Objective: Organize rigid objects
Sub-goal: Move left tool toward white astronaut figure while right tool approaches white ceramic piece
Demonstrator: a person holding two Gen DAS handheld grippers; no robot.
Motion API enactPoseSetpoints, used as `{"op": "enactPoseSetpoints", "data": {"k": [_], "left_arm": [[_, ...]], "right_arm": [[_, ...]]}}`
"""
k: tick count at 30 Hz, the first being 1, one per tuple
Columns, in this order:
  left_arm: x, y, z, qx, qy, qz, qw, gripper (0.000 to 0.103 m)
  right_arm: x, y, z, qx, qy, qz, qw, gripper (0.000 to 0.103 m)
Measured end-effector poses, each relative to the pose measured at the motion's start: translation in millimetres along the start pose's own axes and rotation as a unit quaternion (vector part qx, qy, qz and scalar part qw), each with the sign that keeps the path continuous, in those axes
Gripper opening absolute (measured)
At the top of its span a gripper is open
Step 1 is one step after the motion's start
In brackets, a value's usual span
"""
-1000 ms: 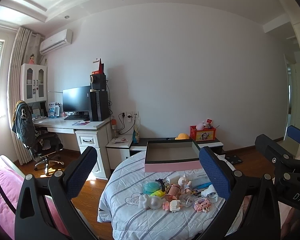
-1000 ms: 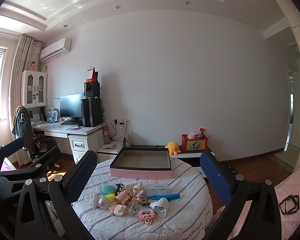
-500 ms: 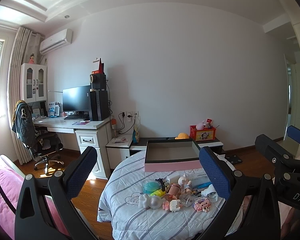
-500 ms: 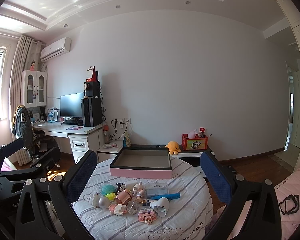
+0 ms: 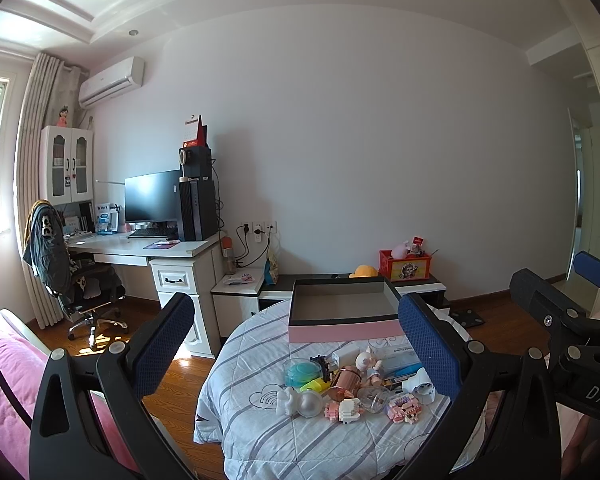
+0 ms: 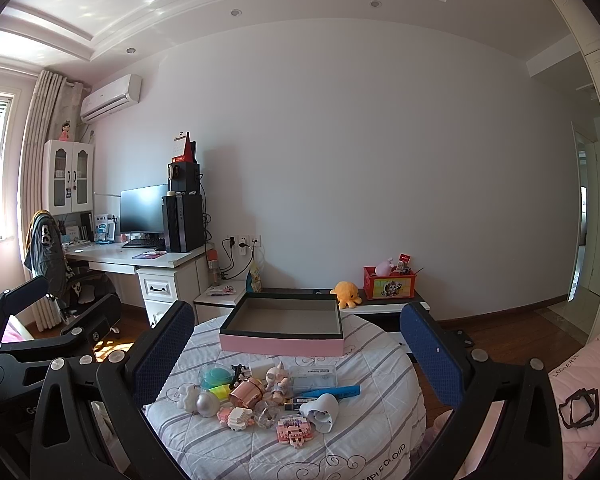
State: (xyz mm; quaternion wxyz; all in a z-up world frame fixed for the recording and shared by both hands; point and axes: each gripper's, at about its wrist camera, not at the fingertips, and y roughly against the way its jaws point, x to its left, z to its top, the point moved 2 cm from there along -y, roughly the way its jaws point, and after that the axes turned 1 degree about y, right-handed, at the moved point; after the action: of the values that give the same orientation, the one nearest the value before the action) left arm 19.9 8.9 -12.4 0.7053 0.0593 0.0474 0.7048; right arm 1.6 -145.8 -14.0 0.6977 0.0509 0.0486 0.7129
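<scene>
A pink open box [image 6: 282,344] with a dark rim stands empty at the far side of a round table covered by a striped quilt [image 6: 364,440]. In front of it lies a cluster of small toys: a rose-gold cup [image 6: 246,392], a teal round case [image 6: 215,376], a blue pen [image 6: 332,392], a white plug adapter [image 6: 320,410], pink block figures [image 6: 294,432]. The same box [image 5: 342,334] and cluster [image 5: 352,384] show in the left wrist view. My left gripper [image 5: 296,344] and right gripper [image 6: 296,348] are both open and empty, held well short of the table.
A desk with monitor and computer tower [image 5: 192,210] and an office chair [image 5: 76,280] stand at the left. A low cabinet behind the table holds a red bin [image 6: 390,282] and an orange plush [image 6: 346,294]. Pink bedding [image 5: 12,380] lies at the lower left.
</scene>
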Motion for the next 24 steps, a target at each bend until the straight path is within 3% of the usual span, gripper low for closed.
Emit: {"op": "enactPoseSetpoints", "data": {"k": [10, 16, 24], "left_arm": [[-4, -22, -19, 0.026, -0.005, -0.021, 0.9994, 0.103], [-4, -78, -66, 0.106, -0.007, -0.045, 0.9933, 0.103], [2, -149, -139, 0.198, 0.002, -0.042, 0.9793, 0.103]], "right_arm": [[-1, -16, -12, 0.014, 0.002, -0.001, 1.0, 0.103], [-16, -62, -50, 0.078, -0.01, -0.004, 0.997, 0.103], [-41, -128, -123, 0.177, -0.021, -0.004, 0.984, 0.103]]}}
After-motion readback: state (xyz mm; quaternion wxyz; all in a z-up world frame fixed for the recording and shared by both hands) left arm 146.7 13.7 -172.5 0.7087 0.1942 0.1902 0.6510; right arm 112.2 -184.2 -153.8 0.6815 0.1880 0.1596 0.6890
